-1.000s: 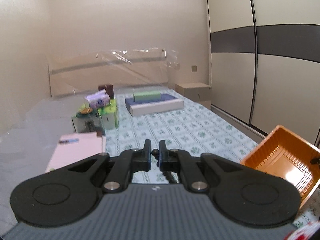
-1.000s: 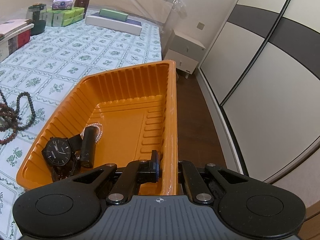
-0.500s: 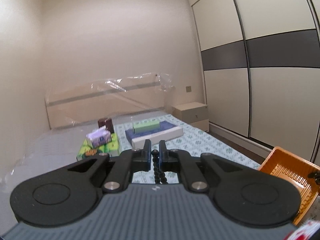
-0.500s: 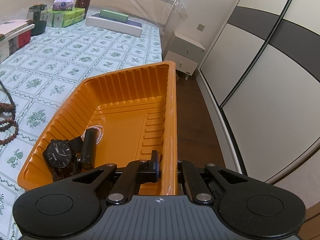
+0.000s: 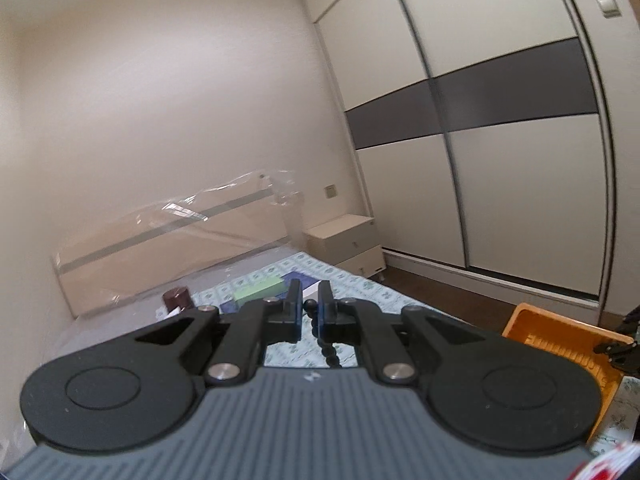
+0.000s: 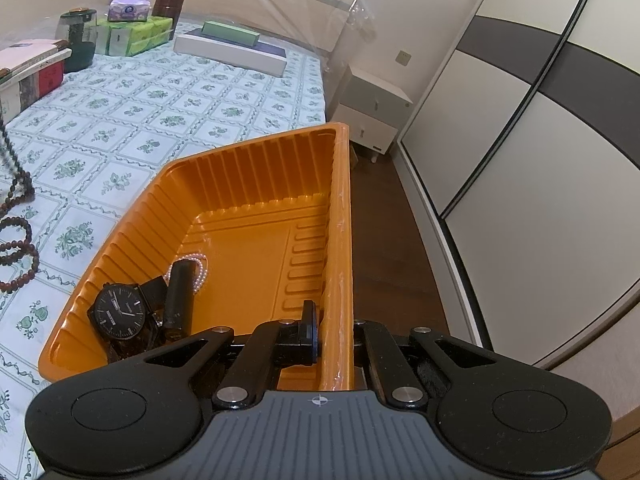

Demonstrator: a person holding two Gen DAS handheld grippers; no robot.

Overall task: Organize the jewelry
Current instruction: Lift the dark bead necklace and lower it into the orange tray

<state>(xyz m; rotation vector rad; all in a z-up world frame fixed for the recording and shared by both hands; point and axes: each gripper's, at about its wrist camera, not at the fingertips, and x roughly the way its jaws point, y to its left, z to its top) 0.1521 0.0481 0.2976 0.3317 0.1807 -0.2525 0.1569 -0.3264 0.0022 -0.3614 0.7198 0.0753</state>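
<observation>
1. The left gripper [image 5: 309, 307] was clamped narrow on a strand of dark round beads [image 5: 328, 346]; one bead sat between the pads and the rest hung down behind the gripper body.
2. In the right wrist view, a dark bead strand [image 6: 14, 168] ran down from the left edge of the picture, and looped reddish-brown beads [image 6: 16, 252] lay on the patterned bedsheet [image 6: 132, 108] to the left of the tray.
3. The right gripper [image 6: 334, 330] was closed on the right-hand wall of the orange ribbed tray [image 6: 338, 220], at its near end, with one finger [image 6: 309, 320] inside the tray and the other outside the wall.
4. The tray rested at the right edge of the bed, beside the dark wooden floor [image 6: 384, 248].
5. Inside the tray, in its near left corner, lay a black wristwatch [image 6: 120, 312] with a dark dial, its strap [image 6: 180, 300] standing up just to the right.
6. A small pearl bracelet [image 6: 198, 270] lay just behind the strap, partly hidden by it.
7. At the far end of the bed stood green tissue packs [image 6: 136, 36], a dark jar [image 6: 78, 40] and a long white box [image 6: 228, 52] with a green box [image 6: 230, 33] on top.
8. A pale nightstand [image 6: 372, 108] stood beside the far right corner of the bed, near the sliding wardrobe doors [image 6: 540, 128].
</observation>
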